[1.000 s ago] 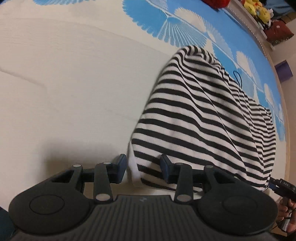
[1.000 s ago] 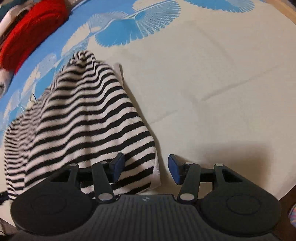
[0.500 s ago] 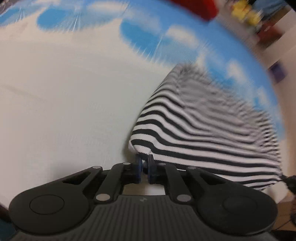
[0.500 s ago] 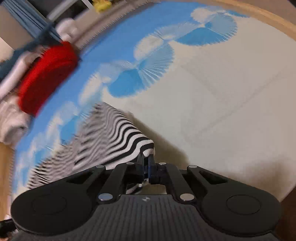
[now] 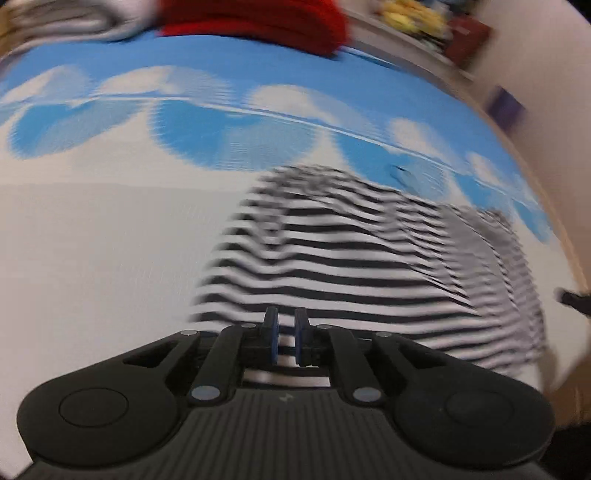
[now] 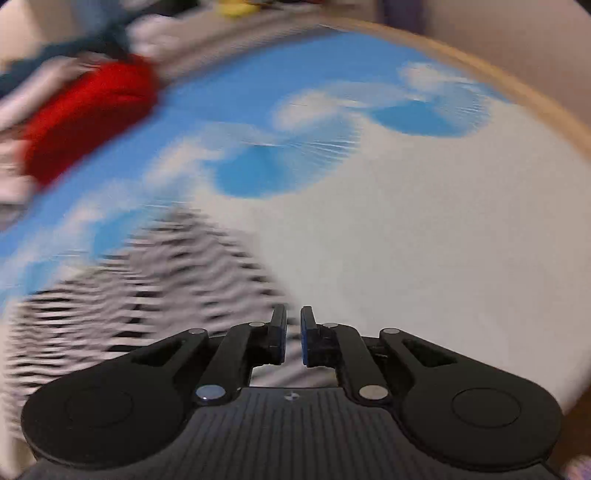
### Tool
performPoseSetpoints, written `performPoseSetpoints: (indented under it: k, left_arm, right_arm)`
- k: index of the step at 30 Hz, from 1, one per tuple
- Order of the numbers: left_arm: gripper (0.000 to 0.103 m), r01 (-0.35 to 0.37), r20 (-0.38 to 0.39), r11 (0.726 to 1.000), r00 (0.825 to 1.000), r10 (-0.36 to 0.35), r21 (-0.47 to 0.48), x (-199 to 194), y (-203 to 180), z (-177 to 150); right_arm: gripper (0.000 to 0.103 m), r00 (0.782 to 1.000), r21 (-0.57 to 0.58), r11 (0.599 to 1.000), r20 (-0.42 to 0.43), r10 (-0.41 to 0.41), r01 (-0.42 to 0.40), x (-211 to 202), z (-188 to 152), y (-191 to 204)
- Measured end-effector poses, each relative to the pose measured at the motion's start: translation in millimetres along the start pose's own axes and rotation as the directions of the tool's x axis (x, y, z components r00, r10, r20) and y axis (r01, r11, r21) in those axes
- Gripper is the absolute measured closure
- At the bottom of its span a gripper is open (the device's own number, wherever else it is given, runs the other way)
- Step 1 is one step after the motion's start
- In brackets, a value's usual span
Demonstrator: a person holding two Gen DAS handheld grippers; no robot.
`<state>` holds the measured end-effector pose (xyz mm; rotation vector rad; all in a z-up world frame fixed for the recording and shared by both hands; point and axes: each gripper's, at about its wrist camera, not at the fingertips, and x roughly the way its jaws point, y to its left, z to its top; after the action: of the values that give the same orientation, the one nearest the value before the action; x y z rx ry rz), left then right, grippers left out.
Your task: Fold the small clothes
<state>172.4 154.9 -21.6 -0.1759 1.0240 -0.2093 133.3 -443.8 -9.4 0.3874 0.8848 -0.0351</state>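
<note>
Both grips pinch the near hem of the black-and-white striped knit garment [image 5: 369, 266] on the blue-and-white patterned sheet [image 5: 92, 240]: left gripper [image 5: 286, 332], right gripper [image 6: 293, 334]. Carry both corners level; land edges aligned.

Domestic room, likely a bedroom or living space. Evidence: round wood-rimmed desk [image 6: 546, 107] with a blue-and-white fan-print cover [image 5: 229, 140]; red garment [image 5: 258, 18] and pale folded laundry [image 5: 74, 22] at far edge; blurred yellow plush toys [image 5: 410, 18] on far-right shelf.
</note>
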Motion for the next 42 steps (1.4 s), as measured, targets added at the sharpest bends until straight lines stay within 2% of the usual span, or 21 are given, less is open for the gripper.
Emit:
performPoseSetpoints:
  k: [2,3,5,7,8,11,12,14,16,18,20,21,23,25,27,29,32,34,37,40,42]
  left_arm:
    - [0.088,0.023,-0.062,0.998,0.998,-0.019,0.064,20,-18,0]
    - [0.088,0.011,-0.102,0.996,0.995,-0.002,0.085,31,-22,0]
    - [0.088,-0.074,-0.206,0.99,0.974,0.098,0.122,54,-24,-5]
    - [0.087,-0.147,-0.274,0.983,0.946,0.173,0.113,69,-15,-8]
    - [0.087,-0.156,-0.271,0.986,0.948,0.167,0.061,68,-9,-3]
    - [0.085,-0.252,-0.154,0.967,0.957,0.244,-0.035,48,1,14]
    - [0.085,-0.223,-0.096,0.973,0.972,0.216,-0.065,40,2,20]
    - [0.085,-0.097,-0.021,0.988,0.995,0.095,-0.116,32,-2,30]
    - [0.082,0.017,-0.009,0.995,1.0,-0.018,-0.101,35,-14,35]
    - [0.08,0.098,-0.056,0.994,0.993,-0.1,-0.05,46,-32,37]
    - [0.08,0.086,-0.089,0.996,0.993,-0.084,0.018,59,-52,35]
    - [0.08,0.066,-0.11,0.996,0.992,-0.06,0.054,68,-60,35]
    - [0.08,0.016,-0.151,0.996,0.989,-0.003,0.084,87,-66,33]
    - [0.078,-0.06,-0.162,0.995,0.984,0.073,0.086,101,-65,34]
    - [0.078,-0.129,-0.158,0.989,0.978,0.139,0.069,113,-60,37]
    - [0.078,-0.155,-0.148,0.987,0.976,0.16,0.043,113,-53,40]
    - [0.079,-0.154,-0.141,0.988,0.978,0.157,0.028,104,-53,45]
    - [0.079,-0.108,-0.104,0.992,0.988,0.115,0.069,95,-59,50]
    - [0.079,0.05,-0.053,0.988,0.998,-0.043,0.146,80,-81,48]
    - [0.077,0.234,-0.109,0.936,0.971,-0.212,0.264,80,-117,36]
    - [0.077,0.238,-0.149,0.901,0.969,-0.196,0.363,96,-141,25]
  right_arm:
    - [0.083,0.988,-0.06,0.989,-0.08,0.13,-0.135,11,-6,18]
    - [0.08,0.98,-0.117,0.979,-0.128,0.152,-0.168,19,-11,30]
    - [0.073,0.975,-0.253,0.958,-0.206,0.086,-0.138,38,-24,47]
    - [0.072,0.951,-0.337,0.94,-0.302,-0.064,-0.044,59,-38,49]
    - [0.073,0.937,-0.363,0.932,-0.327,-0.124,-0.003,68,-41,45]
    - [0.073,0.958,-0.298,0.954,-0.268,-0.101,0.017,62,-27,42]
    - [0.073,0.969,-0.257,0.966,-0.23,-0.084,0.023,57,-19,41]
    - [0.072,0.991,-0.205,0.979,-0.133,-0.009,-0.018,45,-7,44]
    - [0.072,0.995,-0.184,0.978,-0.064,0.082,-0.093,37,0,55]
    - [0.071,0.978,-0.187,0.96,-0.065,0.198,-0.207,32,-2,68]
    - [0.07,0.954,-0.231,0.926,-0.104,0.281,-0.298,39,-4,87]
    - [0.069,0.951,-0.27,0.913,-0.131,0.28,-0.306,44,-7,98]
    - [0.069,0.96,-0.332,0.907,-0.188,0.208,-0.261,64,-13,110]
    - [0.069,0.968,-0.362,0.919,-0.242,0.071,-0.157,91,-19,111]
    - [0.069,0.973,-0.376,0.925,-0.227,-0.04,-0.05,107,-17,106]
    - [0.073,0.977,-0.35,0.937,-0.199,-0.07,-0.004,112,-10,100]
    - [0.077,0.979,-0.295,0.955,-0.192,-0.069,0.01,114,-1,88]
    - [0.077,0.984,-0.316,0.948,-0.157,-0.08,0.026,110,-2,90]
    - [0.074,0.997,-0.292,0.956,-0.073,-0.039,0.016,97,5,94]
    - [0.073,1.0,-0.238,0.971,-0.019,0.011,-0.015,89,14,89]
    - [0.072,1.0,-0.229,0.973,-0.004,-0.008,0.007,91,16,87]
